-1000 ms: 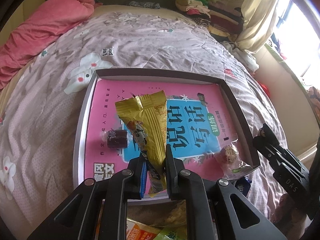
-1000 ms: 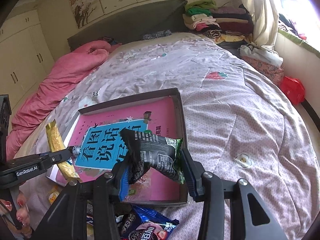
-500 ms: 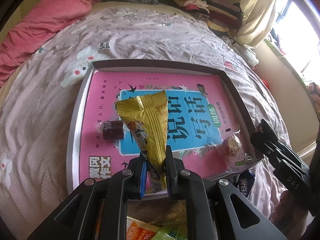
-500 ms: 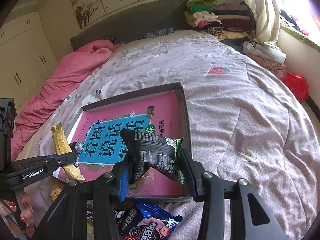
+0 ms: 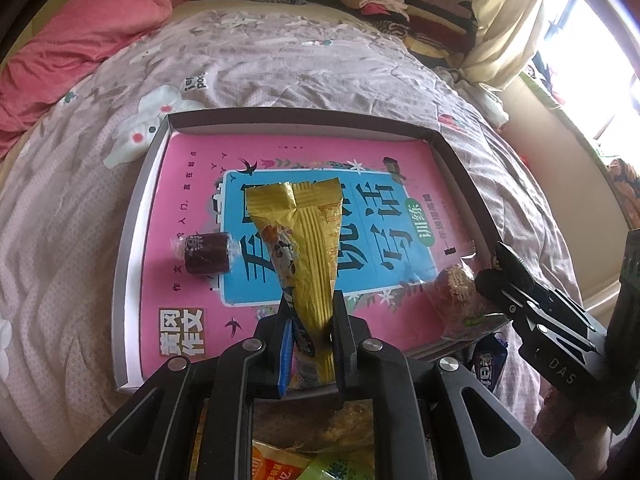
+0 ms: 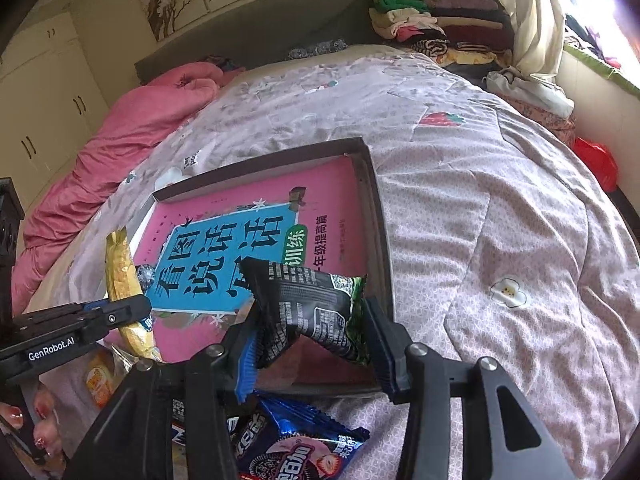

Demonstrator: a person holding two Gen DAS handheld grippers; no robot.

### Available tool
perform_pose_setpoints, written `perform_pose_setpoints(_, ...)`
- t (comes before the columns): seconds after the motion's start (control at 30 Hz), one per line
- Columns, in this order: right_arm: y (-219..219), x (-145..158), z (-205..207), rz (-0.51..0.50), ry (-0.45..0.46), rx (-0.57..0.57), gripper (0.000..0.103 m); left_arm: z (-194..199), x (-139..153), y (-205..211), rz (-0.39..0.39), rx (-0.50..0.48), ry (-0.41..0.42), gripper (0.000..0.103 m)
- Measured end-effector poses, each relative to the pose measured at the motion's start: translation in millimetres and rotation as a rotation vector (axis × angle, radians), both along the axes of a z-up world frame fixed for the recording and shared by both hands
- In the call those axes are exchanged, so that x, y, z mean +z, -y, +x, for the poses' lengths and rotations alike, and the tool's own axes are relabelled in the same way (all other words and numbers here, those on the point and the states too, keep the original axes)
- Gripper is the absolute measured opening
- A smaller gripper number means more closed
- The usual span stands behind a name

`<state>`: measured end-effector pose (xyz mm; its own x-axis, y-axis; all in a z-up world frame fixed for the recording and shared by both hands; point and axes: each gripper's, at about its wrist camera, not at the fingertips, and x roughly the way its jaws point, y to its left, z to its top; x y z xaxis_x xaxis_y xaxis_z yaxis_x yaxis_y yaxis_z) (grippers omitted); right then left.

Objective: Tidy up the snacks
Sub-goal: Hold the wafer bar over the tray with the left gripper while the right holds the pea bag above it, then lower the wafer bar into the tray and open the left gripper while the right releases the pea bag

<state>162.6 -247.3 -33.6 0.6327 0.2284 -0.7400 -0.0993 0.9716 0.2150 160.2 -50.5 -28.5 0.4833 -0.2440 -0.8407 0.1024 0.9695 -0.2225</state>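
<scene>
Left gripper [image 5: 310, 320]: clamped on yellow packet [image 5: 308, 240], centre frame, poised over tray [image 5: 132, 240] for drop-in.
Right gripper [image 6: 308, 336]: pinching black packet [image 6: 308, 304], jaws just eased slightly wider, above tray's lower right corner.
Tray: already carrying dark candy [image 5: 206, 252], left of centre.

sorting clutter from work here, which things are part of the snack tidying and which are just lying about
Job: yellow packet in left gripper; black packet in right gripper; tray; dark candy; clear-wrapped snack; blue packet.
Lying about: pink blanket; folded clothes.
</scene>
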Motion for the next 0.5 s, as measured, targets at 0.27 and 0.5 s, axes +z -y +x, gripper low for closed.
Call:
perform_pose_setpoints(0.27,-1.6,-0.4,-2.7,-0.013,0.019,0.011,0.051,-1.2,-6.5,-1.8,-0.012,0.002,-0.014,0.019)
perform_pose_setpoints(0.5,-1.3,-0.6,-3.3,-0.005,0.014,0.018,0.051,-3.9,-7.1,-6.4,-0.029,0.005,-0.015,0.024)
